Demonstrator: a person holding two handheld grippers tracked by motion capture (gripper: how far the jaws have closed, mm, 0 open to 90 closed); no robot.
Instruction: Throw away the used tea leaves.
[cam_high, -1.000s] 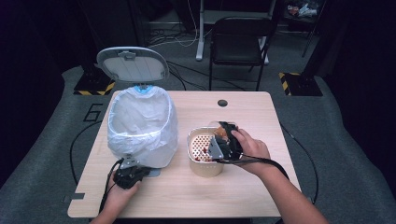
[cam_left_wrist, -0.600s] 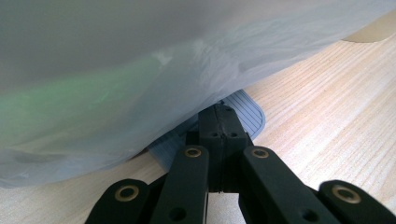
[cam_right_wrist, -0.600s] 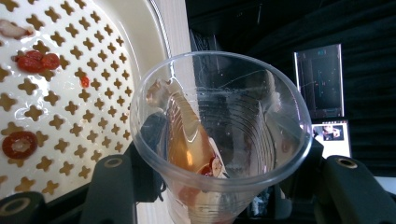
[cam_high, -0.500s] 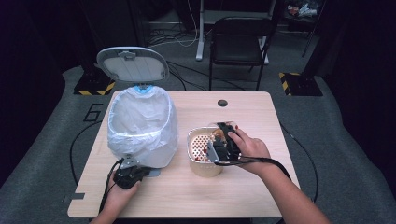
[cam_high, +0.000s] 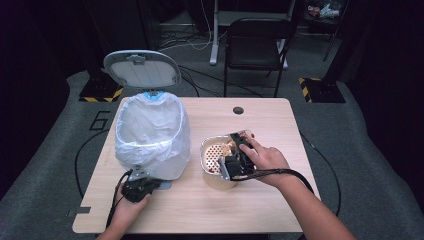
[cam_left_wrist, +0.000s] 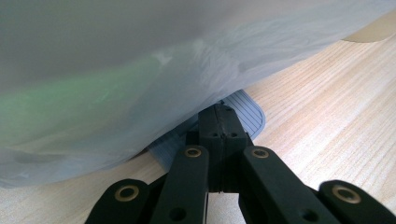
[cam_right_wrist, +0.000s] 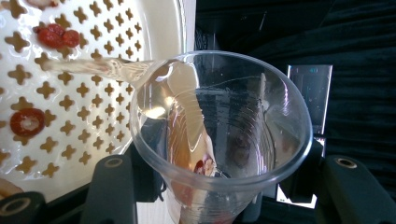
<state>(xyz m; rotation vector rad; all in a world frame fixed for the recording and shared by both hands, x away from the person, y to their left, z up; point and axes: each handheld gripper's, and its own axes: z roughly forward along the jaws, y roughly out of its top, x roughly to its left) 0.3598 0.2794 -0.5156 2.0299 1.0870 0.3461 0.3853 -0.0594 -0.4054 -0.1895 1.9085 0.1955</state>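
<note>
Down at the near left of the wooden table (cam_high: 260, 210), the left gripper (cam_high: 137, 189) sits by the foot of the bin, with a hand wrapped round it. Its two black jaws are squeezed tight together, and their tips (cam_left_wrist: 219, 122) press on the ribbed blue-grey foot pedal (cam_left_wrist: 245, 112) that sticks out from under the bin. The bin's lid (cam_high: 141, 69) stands up, open, at the far side. A floppy white bin bag (cam_high: 150, 132) lines the trash bin and hangs down over its sides, nearly to the table. A bit to the right, near the middle of the table, stands a cream strainer bowl (cam_high: 216, 161) with lots of little cross-shaped holes (cam_right_wrist: 70, 107). Small red bits of food (cam_right_wrist: 58, 36) lie on the holes. The right gripper (cam_high: 234, 159) is at the right side of this bowl, held by the person's right hand (cam_high: 267, 160). Its jaws are clamped on a clear plastic cup (cam_right_wrist: 219, 135), one on each side. The cup is tipped over toward the bowl, and a thin stream of pale liquid (cam_right_wrist: 88, 67) runs from its lip onto the holes. A few red bits are stuck inside the cup. Farther off, past the table, a black folding chair (cam_high: 257, 47) stands on the grey floor.
</note>
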